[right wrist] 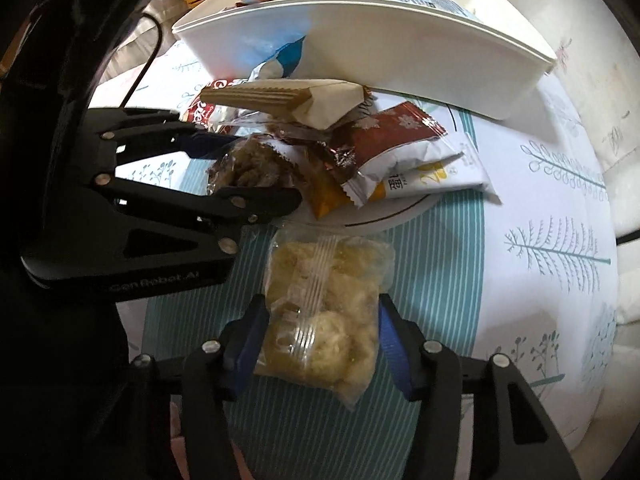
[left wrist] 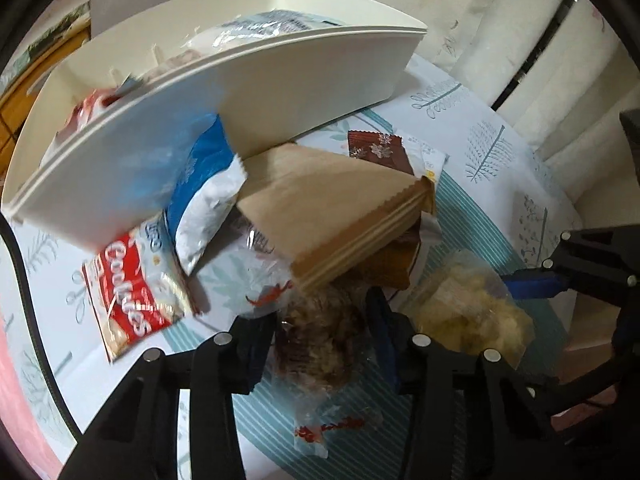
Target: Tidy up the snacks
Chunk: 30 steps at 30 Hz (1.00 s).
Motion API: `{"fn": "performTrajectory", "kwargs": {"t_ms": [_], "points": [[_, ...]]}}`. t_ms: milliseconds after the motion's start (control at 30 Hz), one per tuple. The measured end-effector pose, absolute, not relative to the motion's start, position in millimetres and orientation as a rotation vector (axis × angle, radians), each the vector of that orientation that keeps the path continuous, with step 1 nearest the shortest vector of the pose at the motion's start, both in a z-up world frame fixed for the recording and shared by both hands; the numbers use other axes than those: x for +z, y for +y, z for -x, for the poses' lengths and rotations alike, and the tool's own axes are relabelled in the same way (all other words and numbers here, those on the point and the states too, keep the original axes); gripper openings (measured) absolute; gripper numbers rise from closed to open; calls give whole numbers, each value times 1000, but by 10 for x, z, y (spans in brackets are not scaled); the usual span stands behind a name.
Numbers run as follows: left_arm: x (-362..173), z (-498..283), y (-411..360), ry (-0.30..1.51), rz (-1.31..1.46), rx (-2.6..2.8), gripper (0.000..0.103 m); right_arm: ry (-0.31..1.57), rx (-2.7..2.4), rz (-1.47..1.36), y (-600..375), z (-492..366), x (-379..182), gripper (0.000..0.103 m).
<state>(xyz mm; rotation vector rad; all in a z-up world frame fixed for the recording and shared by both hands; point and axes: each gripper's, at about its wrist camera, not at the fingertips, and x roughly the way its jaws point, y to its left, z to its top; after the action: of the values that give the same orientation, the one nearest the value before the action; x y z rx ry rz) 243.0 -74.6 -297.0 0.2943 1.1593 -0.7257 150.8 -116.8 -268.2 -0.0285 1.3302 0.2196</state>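
snacks are lying in a loose pile on a patterned cloth (right wrist: 560,240) covering the bench, in front of a white bin (left wrist: 280,92) that is already holding a few packets. the left hand-held gripper (left wrist: 324,340) is closing its blue-padded fingers (left wrist: 384,320) on a clear bag of brown snacks (left wrist: 324,336), and the pads are pressing on the bag's two sides at the near edge of the pile. the right hand-held gripper (right wrist: 320,344) is gripping a clear bag of pale yellow snacks (right wrist: 324,312), which is lying apart from the pile on the teal striped part of the cloth, nearer the cameras. a folded brown paper bag (left wrist: 340,208) is resting on top of the pile, leaning against the bin's front wall. a red cookies packet (left wrist: 128,296) and a blue and white packet (left wrist: 208,184) are lying to its left in the left wrist view. a dark red packet with snowflakes (right wrist: 392,136) and a white and yellow packet (right wrist: 440,172) are lying on the other side.
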Motion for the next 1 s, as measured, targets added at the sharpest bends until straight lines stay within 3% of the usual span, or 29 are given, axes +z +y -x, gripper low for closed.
{"fn": "performTrajectory", "kwargs": {"t_ms": [400, 1000], "points": [[-2731, -2153, -346, 1167, -213, -642, 43, 1392, 113, -126, -1412, -1400, -2617, 51], [-1940, -1746, 642, 1117, -111, -517, 43, 1255, -41, -295, -1474, -1112, -2052, 50]]}}
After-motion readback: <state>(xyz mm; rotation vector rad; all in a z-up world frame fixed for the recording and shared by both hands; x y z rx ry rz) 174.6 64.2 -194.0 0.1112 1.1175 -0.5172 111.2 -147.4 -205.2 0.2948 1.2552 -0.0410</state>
